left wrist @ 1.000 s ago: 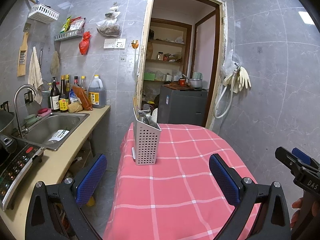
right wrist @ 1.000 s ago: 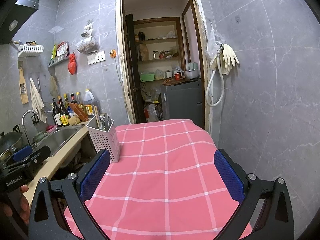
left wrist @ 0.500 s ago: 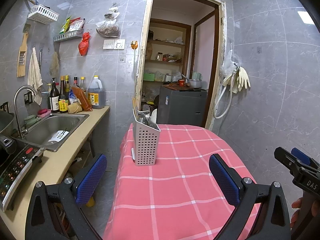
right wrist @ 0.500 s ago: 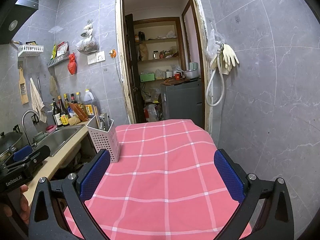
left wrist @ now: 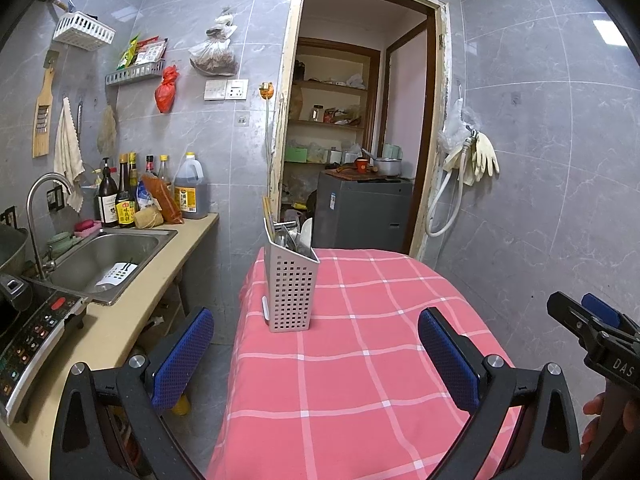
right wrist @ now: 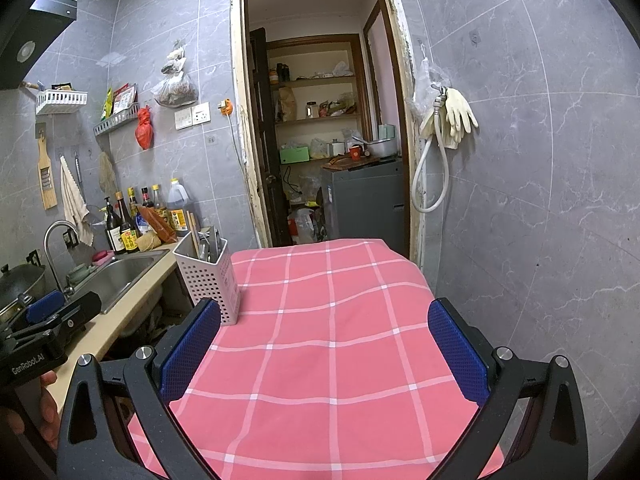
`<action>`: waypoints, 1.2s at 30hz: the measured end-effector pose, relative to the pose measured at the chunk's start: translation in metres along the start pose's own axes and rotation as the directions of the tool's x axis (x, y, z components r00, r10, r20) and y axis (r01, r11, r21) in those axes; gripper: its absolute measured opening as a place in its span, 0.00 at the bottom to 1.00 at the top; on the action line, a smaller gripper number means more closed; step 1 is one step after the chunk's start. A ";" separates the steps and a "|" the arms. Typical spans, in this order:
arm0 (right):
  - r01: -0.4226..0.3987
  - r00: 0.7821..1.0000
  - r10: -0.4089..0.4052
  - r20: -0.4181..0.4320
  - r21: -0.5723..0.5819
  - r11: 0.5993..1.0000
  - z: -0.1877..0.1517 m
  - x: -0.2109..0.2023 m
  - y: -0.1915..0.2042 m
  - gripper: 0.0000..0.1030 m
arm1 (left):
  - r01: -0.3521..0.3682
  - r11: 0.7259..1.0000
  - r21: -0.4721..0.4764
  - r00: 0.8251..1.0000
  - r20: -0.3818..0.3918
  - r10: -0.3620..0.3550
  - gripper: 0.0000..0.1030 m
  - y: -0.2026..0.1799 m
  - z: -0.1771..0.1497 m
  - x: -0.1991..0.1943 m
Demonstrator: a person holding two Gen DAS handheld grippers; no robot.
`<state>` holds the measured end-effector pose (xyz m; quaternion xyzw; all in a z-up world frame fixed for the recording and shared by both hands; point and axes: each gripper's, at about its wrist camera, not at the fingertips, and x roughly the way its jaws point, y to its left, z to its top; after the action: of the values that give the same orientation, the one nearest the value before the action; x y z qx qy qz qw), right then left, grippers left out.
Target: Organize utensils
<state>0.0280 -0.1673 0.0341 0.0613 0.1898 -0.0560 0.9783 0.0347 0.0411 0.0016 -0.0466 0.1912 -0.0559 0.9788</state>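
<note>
A white perforated utensil holder (left wrist: 291,288) stands upright near the left edge of the pink checked tablecloth (left wrist: 360,360); it also shows in the right wrist view (right wrist: 210,276). Several metal utensils and chopsticks (left wrist: 288,234) stick out of its top. My left gripper (left wrist: 316,354) is open and empty, held above the table's near part, short of the holder. My right gripper (right wrist: 324,354) is open and empty, over the table's near edge, to the right of the holder.
A counter (left wrist: 132,312) with a steel sink (left wrist: 104,258), a tap, bottles (left wrist: 120,200) and an induction cooker (left wrist: 28,336) runs along the left. An open doorway (left wrist: 360,140) leads to a pantry behind the table. The tiled wall (right wrist: 540,200) stands close on the right.
Both grippers have stayed almost still; the left view has shifted only slightly. Nothing was picked up or released.
</note>
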 end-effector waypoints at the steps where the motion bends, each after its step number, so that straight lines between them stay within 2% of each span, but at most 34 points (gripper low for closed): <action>1: 0.000 1.000 0.000 -0.001 0.001 1.000 0.000 0.000 0.000 0.99 | 0.000 1.000 0.000 1.000 0.001 0.000 1.00 0.000 0.000 0.000; 36: 0.001 1.000 -0.001 0.002 0.005 1.000 0.000 -0.005 0.002 0.99 | 0.003 1.000 0.001 1.000 0.002 -0.003 1.00 0.001 -0.001 0.000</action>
<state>0.0236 -0.1651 0.0363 0.0634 0.1887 -0.0570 0.9783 0.0349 0.0420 0.0008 -0.0463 0.1901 -0.0577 0.9790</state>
